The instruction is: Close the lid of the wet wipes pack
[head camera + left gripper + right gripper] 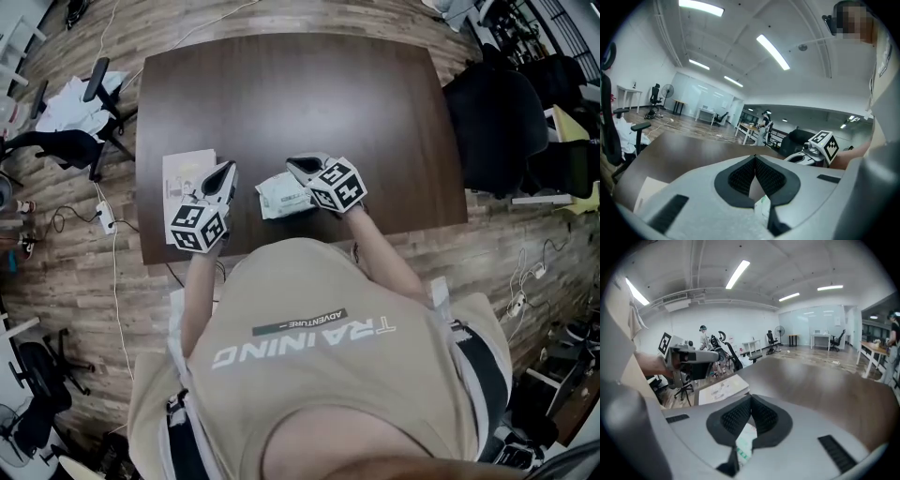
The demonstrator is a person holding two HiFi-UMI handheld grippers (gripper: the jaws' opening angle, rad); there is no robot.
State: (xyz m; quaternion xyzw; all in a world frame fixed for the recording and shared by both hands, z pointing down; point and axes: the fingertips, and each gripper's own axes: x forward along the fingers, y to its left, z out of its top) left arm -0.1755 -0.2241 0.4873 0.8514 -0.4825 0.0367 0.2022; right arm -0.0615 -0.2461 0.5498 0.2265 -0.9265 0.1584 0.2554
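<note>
- The printed sheet [186, 172] is lying to the left of the wet wipes pack [279, 195], and I am leaving it out of this step.
- I am holding my left gripper [225, 173] just left of the pack with its jaws pressed together and nothing between them. I judge it would serve best braced against the pack's left edge, so the pack cannot slide on the table [281, 94].
- The pack is lying flat between my two grippers, near the table's front edge. I cannot tell from here how far the lid is standing open.
- I am holding my right gripper [303, 167] over the pack's right side, jaws closed tip to tip and gripping nothing. I think the shut tips should push the lid straight down, slowly, until it seats.
</note>
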